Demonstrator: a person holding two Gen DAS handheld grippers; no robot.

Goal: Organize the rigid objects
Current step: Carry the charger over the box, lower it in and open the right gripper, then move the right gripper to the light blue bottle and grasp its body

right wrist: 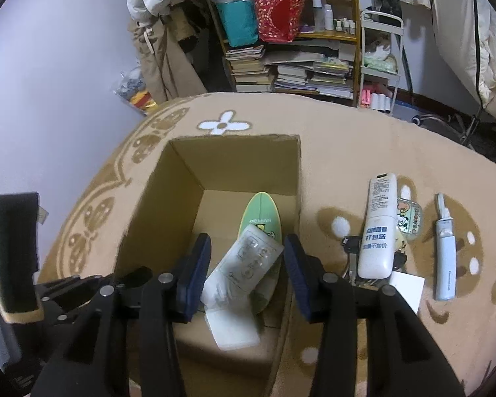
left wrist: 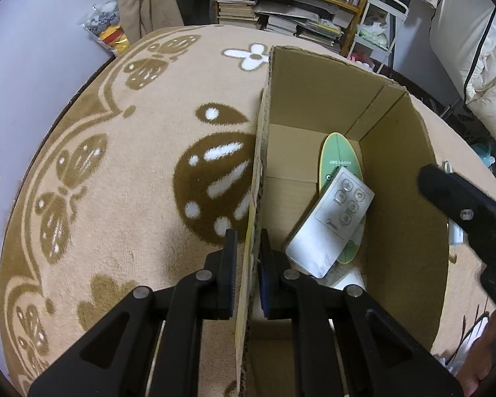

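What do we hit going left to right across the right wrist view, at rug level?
Left claw → cardboard box → white remote in the box → white bottle → cartoon case → pale blue tube.

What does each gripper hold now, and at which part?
The left gripper pinches the cardboard box by its side wall's top edge. The right gripper is open, holding nothing.

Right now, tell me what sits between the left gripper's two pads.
The cardboard box's near side wall stands between the left gripper's pads, which clamp it from both sides. The left wrist view shows this.
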